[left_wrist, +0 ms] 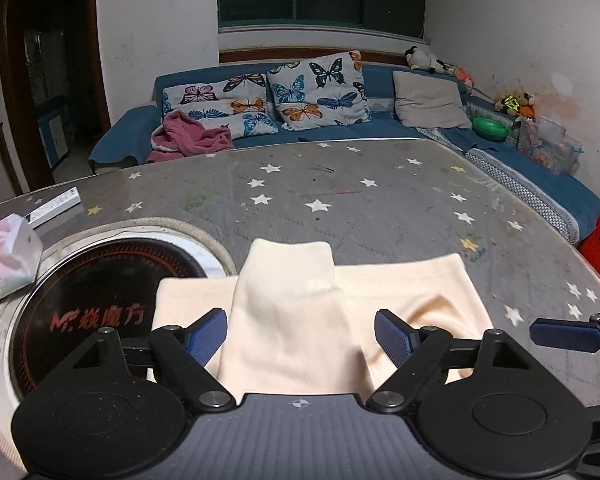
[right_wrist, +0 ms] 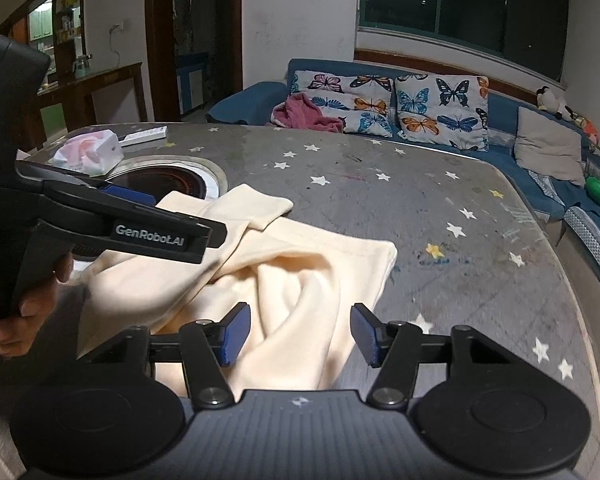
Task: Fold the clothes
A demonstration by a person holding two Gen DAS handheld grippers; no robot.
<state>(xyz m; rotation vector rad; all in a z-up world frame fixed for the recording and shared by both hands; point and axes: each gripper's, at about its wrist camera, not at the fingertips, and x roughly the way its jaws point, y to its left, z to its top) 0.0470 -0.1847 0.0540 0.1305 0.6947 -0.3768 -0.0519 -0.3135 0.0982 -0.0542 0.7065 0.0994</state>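
Cream garment (left_wrist: 296,312) lies partly folded on the desk (left_wrist: 380,208), one flap laid over its middle, long axis 9-to-3. Left gripper (left_wrist: 300,336) jaws apart, straddling the flap, cloth dead ahead at 12. Right gripper (right_wrist: 298,334) jaws apart over the rumpled right end; both hover close, neither clamped. Rumpled end still looks unsquared.

Near edge of the cream garment (left_wrist: 296,320) hidden under the left gripper (left_wrist: 300,334) body, round burner (left_wrist: 100,300) partly covered by cloth, tissue pack (left_wrist: 4,264) cut by left edge, hand (right_wrist: 16,304) mostly behind the handle, far shelf items too small to tell
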